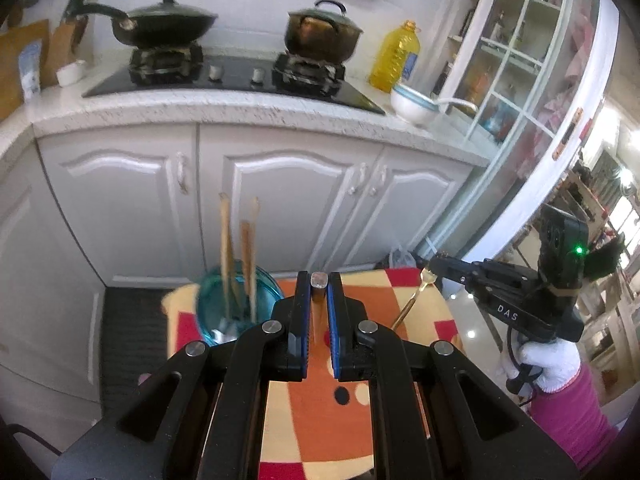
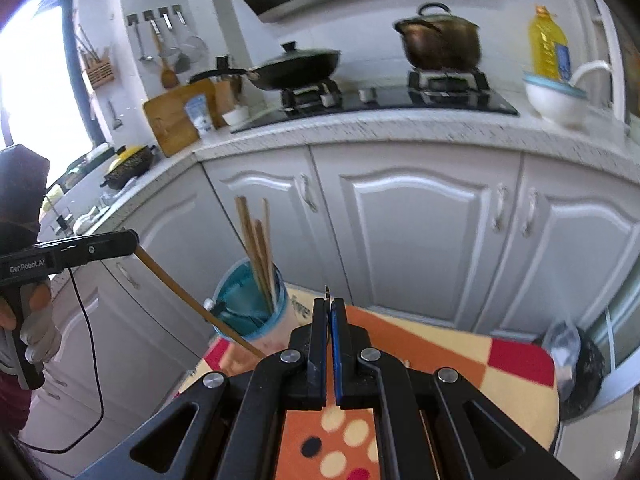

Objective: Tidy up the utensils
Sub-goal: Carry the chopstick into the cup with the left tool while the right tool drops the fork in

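Left wrist view, low centre, shows the left gripper [image 1: 319, 280] clamped on the end of a brown chopstick [image 1: 319, 280], seen end-on between its blue pads; the right wrist view alone shows that stick's length, slanting from the left gripper [image 2: 134, 245] at mid left down toward the frame's centre [image 2: 192, 304]. At the right edge of the left view, the right gripper [image 1: 430, 269], held by a white-gloved hand [image 1: 550, 364], pinches the tip of a gold spoon [image 1: 412, 300] that hangs down over the cloth; from its own camera the right gripper [image 2: 329, 304] shows only a thin sliver of metal between nearly shut jaws. A teal holder [image 1: 236, 304] stands at the lower left of centre in both views [image 2: 250, 304] with several wooden chopsticks [image 1: 240, 248] upright in it, and something silvery lies at its bottom. It sits on a table covered with an orange, red and cream patterned cloth [image 1: 360, 304]. Behind are white cabinet doors [image 1: 304, 200], a speckled counter [image 1: 240, 108] and a black hob carrying a lidded wok [image 1: 164, 24] and a dark pot [image 1: 324, 32], with an oil bottle [image 1: 396, 56] and white bowl [image 1: 412, 102] to their right. Only the right view takes in the hanging utensils [image 2: 164, 52] and cutting board [image 2: 174, 116] at upper left.
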Tool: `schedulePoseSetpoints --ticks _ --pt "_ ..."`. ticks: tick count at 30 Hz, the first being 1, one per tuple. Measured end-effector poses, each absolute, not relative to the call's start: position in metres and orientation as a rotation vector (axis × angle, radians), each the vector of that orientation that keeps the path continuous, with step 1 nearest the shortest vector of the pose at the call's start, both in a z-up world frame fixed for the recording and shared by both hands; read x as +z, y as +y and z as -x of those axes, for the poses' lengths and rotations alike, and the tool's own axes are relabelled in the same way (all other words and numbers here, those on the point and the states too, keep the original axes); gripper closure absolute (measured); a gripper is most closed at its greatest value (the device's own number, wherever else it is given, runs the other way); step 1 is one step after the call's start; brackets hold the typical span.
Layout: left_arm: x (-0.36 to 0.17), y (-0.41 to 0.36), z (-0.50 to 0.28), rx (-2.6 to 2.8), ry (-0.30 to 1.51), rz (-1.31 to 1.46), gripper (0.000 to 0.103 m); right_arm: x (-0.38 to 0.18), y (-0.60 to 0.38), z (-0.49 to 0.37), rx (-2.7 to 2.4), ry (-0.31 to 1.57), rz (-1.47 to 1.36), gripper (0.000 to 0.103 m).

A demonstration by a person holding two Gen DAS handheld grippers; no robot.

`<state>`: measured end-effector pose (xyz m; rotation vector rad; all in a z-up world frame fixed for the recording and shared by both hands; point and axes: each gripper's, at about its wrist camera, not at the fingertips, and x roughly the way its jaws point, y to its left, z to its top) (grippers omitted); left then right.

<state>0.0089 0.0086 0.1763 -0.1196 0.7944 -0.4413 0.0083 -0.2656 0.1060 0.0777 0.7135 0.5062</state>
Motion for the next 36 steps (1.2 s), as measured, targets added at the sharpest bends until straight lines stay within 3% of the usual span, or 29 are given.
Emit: schedulePoseSetpoints --ticks 11,27,36 --pt "0.2 0.048 -0.036 -0.319 0.732 0.058 0.097 0.124 -0.205 -0.055 0.511 0.665 -0.042 0.101" --pt "0.108 0.048 -0.085 -0.241 0.886 0.017 0.097 0.042 -0.118 -0.11 0.479 0.755 0.214 0.101" --pt "0.096 0.043 -0.09 -0.231 0.894 0.043 0.097 -0.001 -0.11 -0.12 0.547 0.895 0.176 0.101"
